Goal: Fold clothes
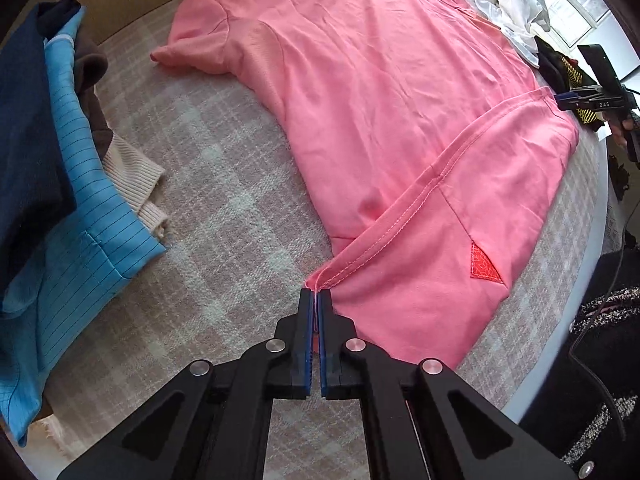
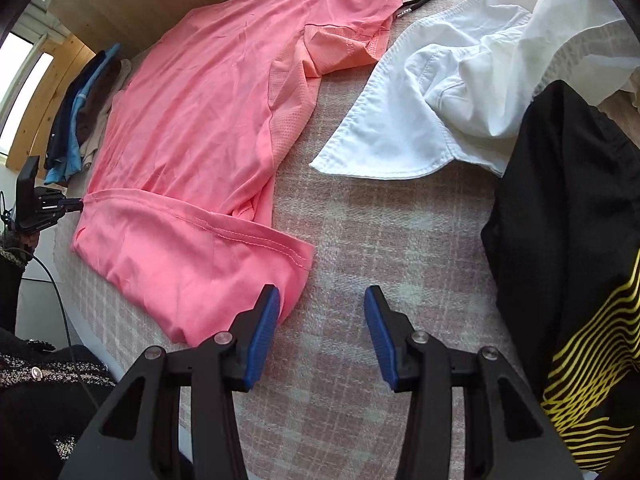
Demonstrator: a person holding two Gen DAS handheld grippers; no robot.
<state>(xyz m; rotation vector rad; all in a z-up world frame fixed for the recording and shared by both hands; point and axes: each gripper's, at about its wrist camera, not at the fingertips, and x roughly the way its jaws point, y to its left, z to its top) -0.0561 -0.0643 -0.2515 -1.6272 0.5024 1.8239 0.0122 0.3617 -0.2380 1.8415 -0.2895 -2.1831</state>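
Gripping: left gripper (image 1: 317, 291) has its blue ribbed pads pressed together on the stitched hem corner of the pink T-shirt (image 1: 360, 92); a thin sliver of fabric shows between them.
Right gripper (image 2: 320, 300): jaws stand apart over bare cloth, nothing between them; the left pad (image 2: 264, 332) sits at the shirt's folded lower edge, contact unclear.
Pink T-shirt, place: spread flat across the middle of the bed cover (image 1: 208, 208), bottom hem turned up over the body in a wide band.
Pink T-shirt, fabric: smooth, lightly creased knit; double row of stitching along the hem; mesh-textured panels at the side and sleeve; small red triangular patch (image 1: 486, 264) near the fold.
Bed cover: woven, pale pink and grey check, slightly fuzzy.
Folded stack (image 1: 60, 184): at the shirt's left, navy cloth, blue pinstriped fabric, brown piece and cream ribbed knit.
White garment (image 2: 460, 92): crumpled stiff cotton with stitched edges, to the shirt's right.
Black garment (image 2: 568, 240): sheer, with yellow wavy stripes.
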